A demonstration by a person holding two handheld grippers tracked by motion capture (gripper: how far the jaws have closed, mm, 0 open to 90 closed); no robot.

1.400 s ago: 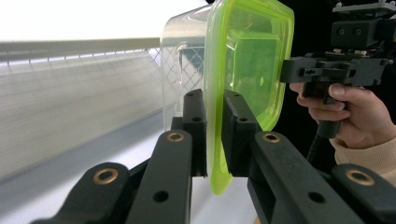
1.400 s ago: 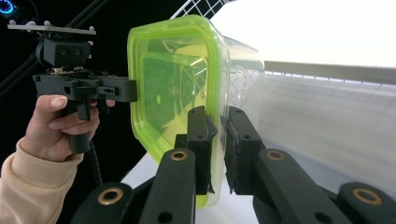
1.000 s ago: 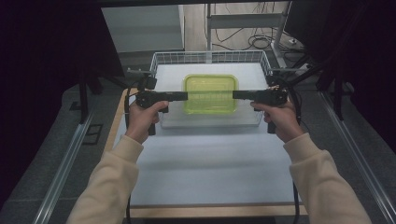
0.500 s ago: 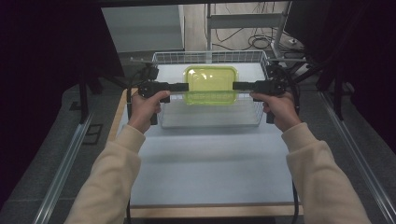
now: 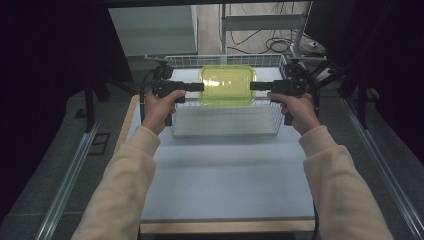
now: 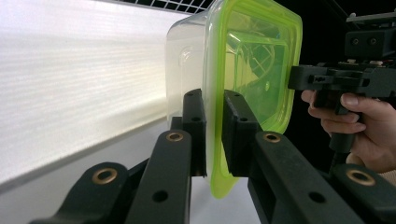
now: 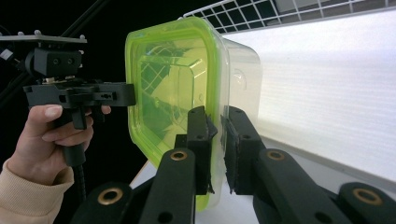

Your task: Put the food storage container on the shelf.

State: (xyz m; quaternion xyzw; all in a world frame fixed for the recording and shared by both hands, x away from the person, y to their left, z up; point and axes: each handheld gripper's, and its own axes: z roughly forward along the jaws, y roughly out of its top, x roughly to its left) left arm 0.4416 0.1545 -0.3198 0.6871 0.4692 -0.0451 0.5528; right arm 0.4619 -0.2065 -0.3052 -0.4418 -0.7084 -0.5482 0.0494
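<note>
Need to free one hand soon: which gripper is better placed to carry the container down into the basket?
Neither clearly. The left gripper and right gripper each clamp an opposite edge of the green-lidded container above the wire basket, symmetrically. Probably lower with both.

Right hand-held gripper (image 7: 216, 140) clamps green-lidded container (image 7: 187, 84) rim; wire basket (image 7: 280, 11) behind.

Both forearms reach forward from the near edge, sleeves cream. The left hand (image 5: 159, 106) holds the left tongs (image 5: 201, 86) pointing right; the right hand (image 5: 296, 107) holds the right tongs (image 5: 253, 86) pointing left. Each pair of jaws is closed on an opposite edge of the green-lidded container (image 5: 227, 85), held level between them.
</note>
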